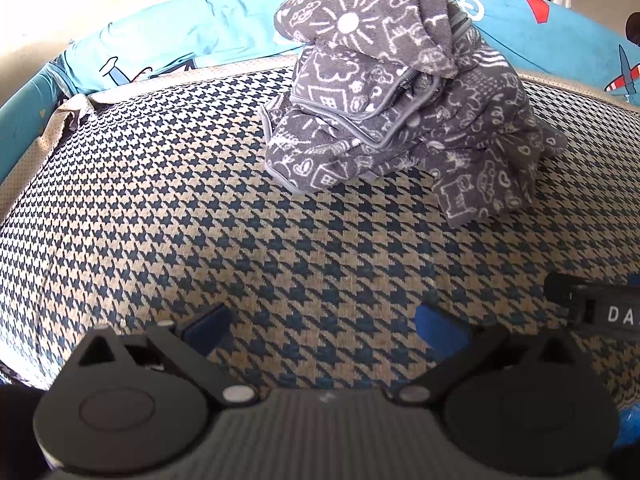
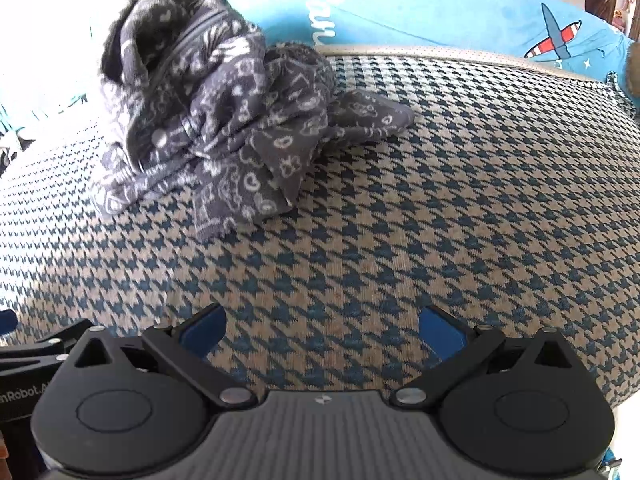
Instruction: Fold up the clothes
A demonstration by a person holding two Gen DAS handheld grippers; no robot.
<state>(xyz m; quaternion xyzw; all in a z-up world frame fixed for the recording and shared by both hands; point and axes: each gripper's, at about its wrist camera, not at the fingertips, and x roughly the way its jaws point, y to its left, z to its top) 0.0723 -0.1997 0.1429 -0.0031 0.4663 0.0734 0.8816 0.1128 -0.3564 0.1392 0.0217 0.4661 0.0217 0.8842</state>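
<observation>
Crumpled in a heap on the far part of the houndstooth cover (image 1: 200, 216) — a grey garment (image 1: 384, 92) printed with white doodles (suns, houses, hearts), zipper edge and a snap showing. Well apart from both tools, with bare patterned cloth between and nothing lying in the way. Left gripper (image 1: 324, 326) spread wide, blue pads holding nothing. Right gripper (image 2: 322, 330) likewise released, empty, just to the right of the left one, low and near. Behind the heap — a blue sheet (image 1: 168, 28) with aeroplane prints along the far edge.
</observation>
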